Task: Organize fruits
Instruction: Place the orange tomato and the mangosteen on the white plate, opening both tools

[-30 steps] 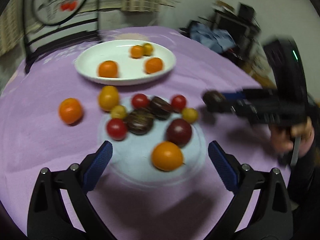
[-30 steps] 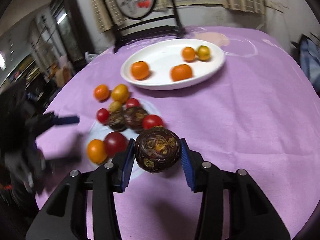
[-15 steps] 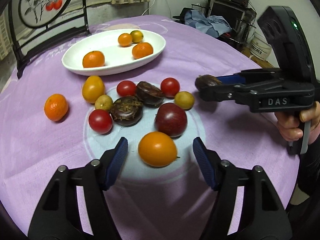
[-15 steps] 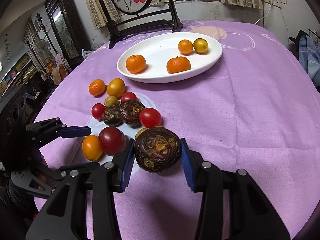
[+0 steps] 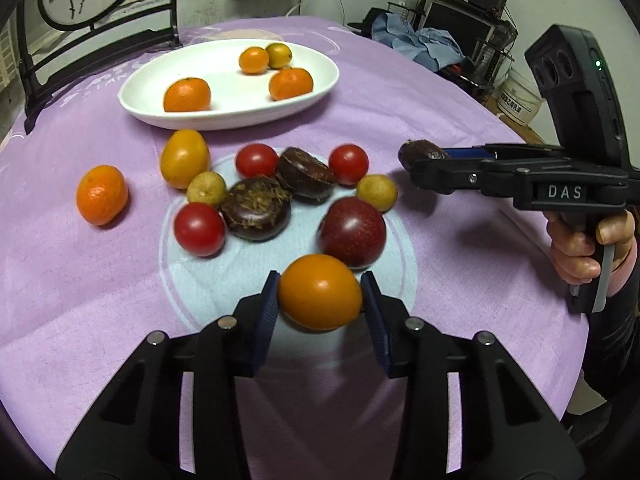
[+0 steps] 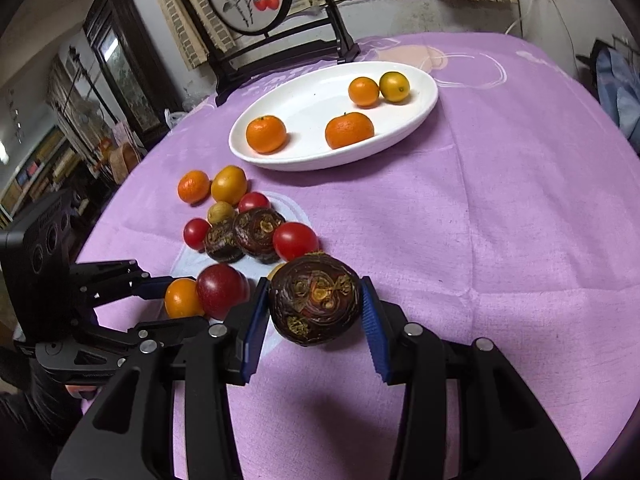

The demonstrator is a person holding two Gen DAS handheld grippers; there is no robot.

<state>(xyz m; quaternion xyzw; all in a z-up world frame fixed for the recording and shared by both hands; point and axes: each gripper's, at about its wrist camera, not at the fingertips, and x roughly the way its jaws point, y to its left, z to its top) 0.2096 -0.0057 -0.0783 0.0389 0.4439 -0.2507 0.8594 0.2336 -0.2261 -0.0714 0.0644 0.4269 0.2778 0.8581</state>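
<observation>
My left gripper [image 5: 320,300] is shut on an orange tomato [image 5: 320,297] at the near edge of the fruit pile; it also shows in the right wrist view [image 6: 182,298]. My right gripper [image 6: 314,306] is shut on a dark brown water chestnut [image 6: 314,304] and holds it above the purple cloth, right of the pile; the chestnut also shows in the left wrist view [image 5: 420,152]. Red tomatoes [image 5: 199,229], two more dark chestnuts [image 5: 256,214], a dark red plum [image 5: 352,232] and small yellow fruits [image 5: 376,192] lie in the pile.
A white oval plate [image 5: 312,96] at the back holds several oranges [image 5: 187,95]. A loose mandarin [image 5: 102,195] and a yellow-orange fruit [image 5: 185,158] lie left of the pile. A dark chair [image 6: 280,52] stands behind the table. Clutter sits beyond the right edge.
My left gripper moved forward and closed its fingers on the orange tomato. My right gripper kept holding the water chestnut, nearly still.
</observation>
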